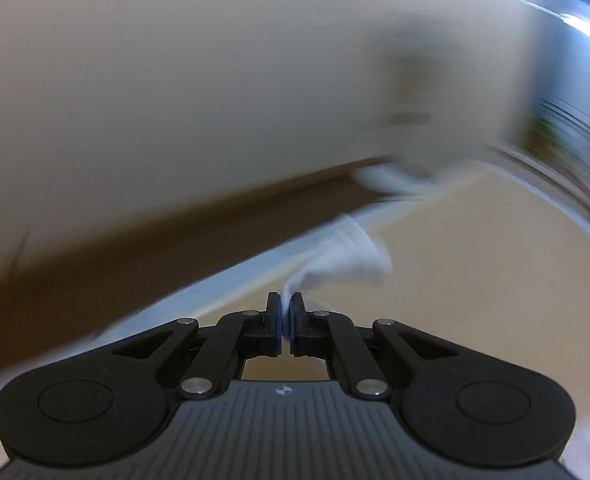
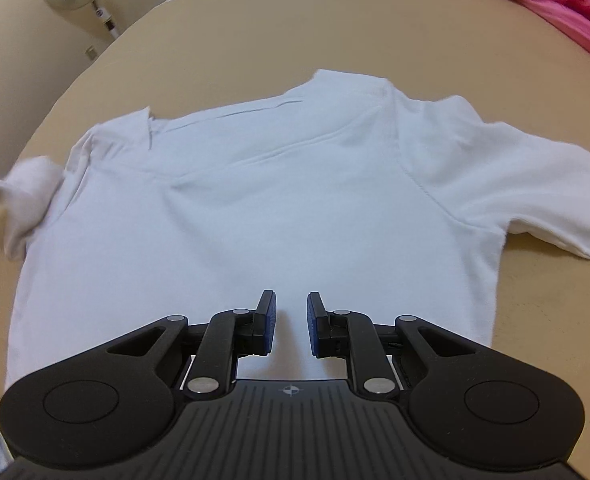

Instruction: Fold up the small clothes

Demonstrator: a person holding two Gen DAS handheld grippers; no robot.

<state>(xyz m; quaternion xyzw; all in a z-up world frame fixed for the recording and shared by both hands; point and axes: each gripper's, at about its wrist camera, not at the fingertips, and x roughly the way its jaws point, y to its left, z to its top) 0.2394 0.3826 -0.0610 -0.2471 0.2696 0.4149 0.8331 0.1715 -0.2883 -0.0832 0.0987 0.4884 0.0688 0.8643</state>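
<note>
Mostly blurred: white cloth (image 1: 335, 260) beyond left hand-held gripper (image 1: 286, 304)

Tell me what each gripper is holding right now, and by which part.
The left gripper pinches a bunched bit of the white shirt; the blur hides which part. The right gripper is open above the shirt, holding nothing.

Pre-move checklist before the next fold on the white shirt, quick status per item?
1. Left gripper pinching white cloth: ok, fingers shut on a bunched bit.
2. What part of the shirt the left holds: cannot tell, left view is blurred.
3. Right gripper free: ok, fingers apart above the shirt, nothing between them.
4. Shirt body flat on the beige surface: ok, mostly smooth.
5. Sleeve on the picture's right spread out: ok.
6. Sleeve on the picture's left flat: not ok, bunched and raised.
</note>
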